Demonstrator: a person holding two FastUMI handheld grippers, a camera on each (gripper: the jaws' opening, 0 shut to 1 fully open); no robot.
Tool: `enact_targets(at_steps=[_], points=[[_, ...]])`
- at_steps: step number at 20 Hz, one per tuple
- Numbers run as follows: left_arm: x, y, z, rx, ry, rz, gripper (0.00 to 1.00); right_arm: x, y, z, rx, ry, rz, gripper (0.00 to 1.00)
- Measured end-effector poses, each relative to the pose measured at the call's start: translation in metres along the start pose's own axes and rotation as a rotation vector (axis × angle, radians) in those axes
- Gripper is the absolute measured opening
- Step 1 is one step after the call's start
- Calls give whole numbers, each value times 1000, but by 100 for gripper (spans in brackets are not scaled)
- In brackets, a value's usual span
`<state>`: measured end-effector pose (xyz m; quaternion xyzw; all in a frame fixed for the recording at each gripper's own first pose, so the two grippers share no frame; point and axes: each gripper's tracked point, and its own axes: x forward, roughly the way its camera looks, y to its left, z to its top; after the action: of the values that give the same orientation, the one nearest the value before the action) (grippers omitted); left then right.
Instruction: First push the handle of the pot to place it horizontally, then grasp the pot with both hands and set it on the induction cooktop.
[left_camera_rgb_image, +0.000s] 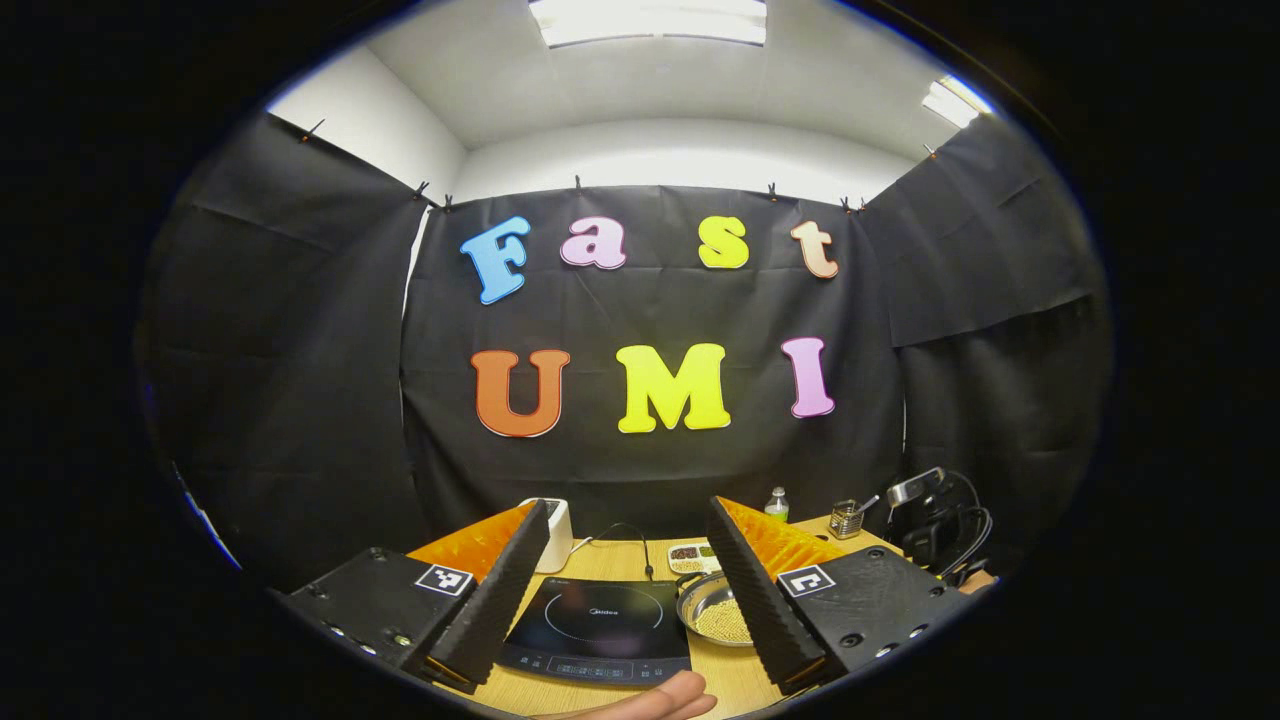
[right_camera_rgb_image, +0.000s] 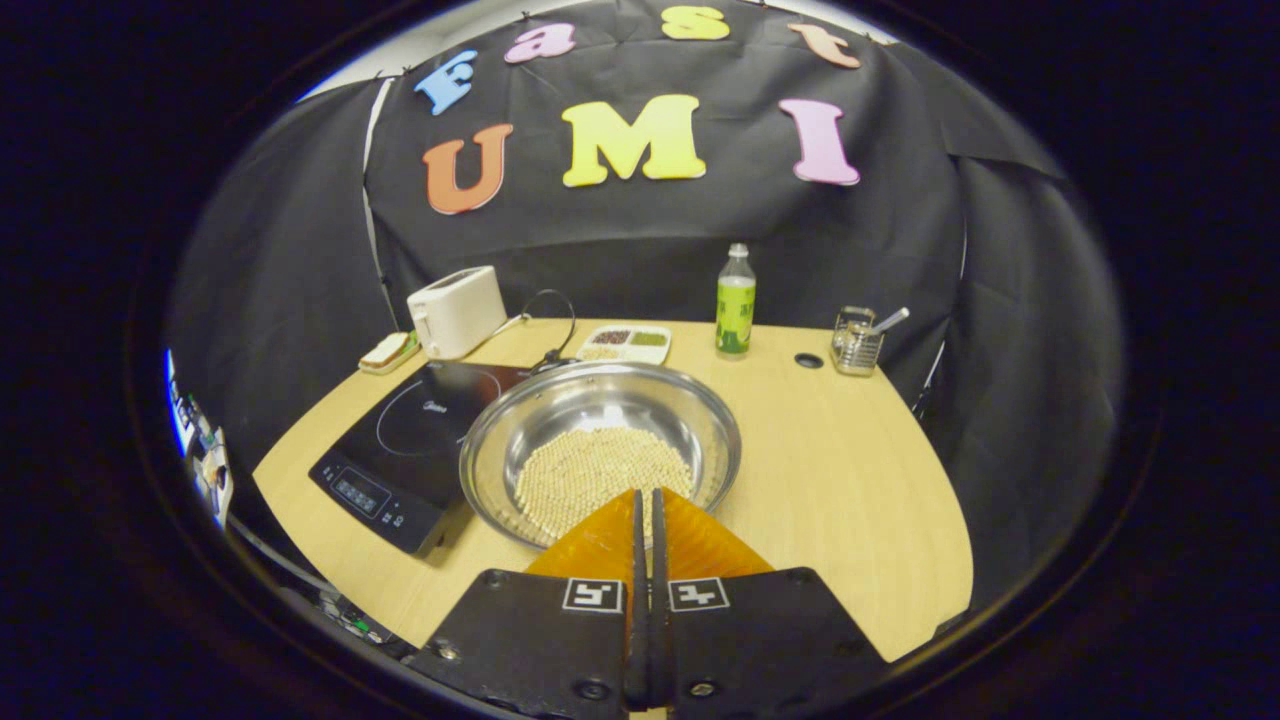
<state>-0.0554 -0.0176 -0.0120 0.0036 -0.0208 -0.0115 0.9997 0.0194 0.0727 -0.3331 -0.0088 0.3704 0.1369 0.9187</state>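
A steel pot (right_camera_rgb_image: 600, 440) holding pale beads sits mid-table, touching the right edge of the black induction cooktop (right_camera_rgb_image: 400, 440). My right gripper (right_camera_rgb_image: 647, 497) is shut with nothing visible between its fingers, and its tips hang over the pot's near rim, hiding that part of it. In the left gripper view, my left gripper (left_camera_rgb_image: 628, 510) is held wide open above the table's front. The cooktop (left_camera_rgb_image: 595, 620) lies between its fingers, and the pot (left_camera_rgb_image: 712, 608) is partly hidden behind the right finger (left_camera_rgb_image: 760, 590).
Along the back stand a white toaster (right_camera_rgb_image: 457, 310), a compartment tray (right_camera_rgb_image: 625, 343), a green bottle (right_camera_rgb_image: 735, 300) and a utensil cup (right_camera_rgb_image: 858, 345). A hand (left_camera_rgb_image: 650, 700) shows at the front edge. A black device (left_camera_rgb_image: 935, 525) sits at the table's right end.
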Motion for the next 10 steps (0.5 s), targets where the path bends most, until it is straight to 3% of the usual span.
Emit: enact_targets(at_steps=[5, 10], points=[[-2, 1, -2, -1, 1, -2, 95, 19, 27, -44, -3, 144, 87, 4], [1, 4, -6, 7, 4, 2, 95, 24, 32, -55, -19, 166, 90, 4]])
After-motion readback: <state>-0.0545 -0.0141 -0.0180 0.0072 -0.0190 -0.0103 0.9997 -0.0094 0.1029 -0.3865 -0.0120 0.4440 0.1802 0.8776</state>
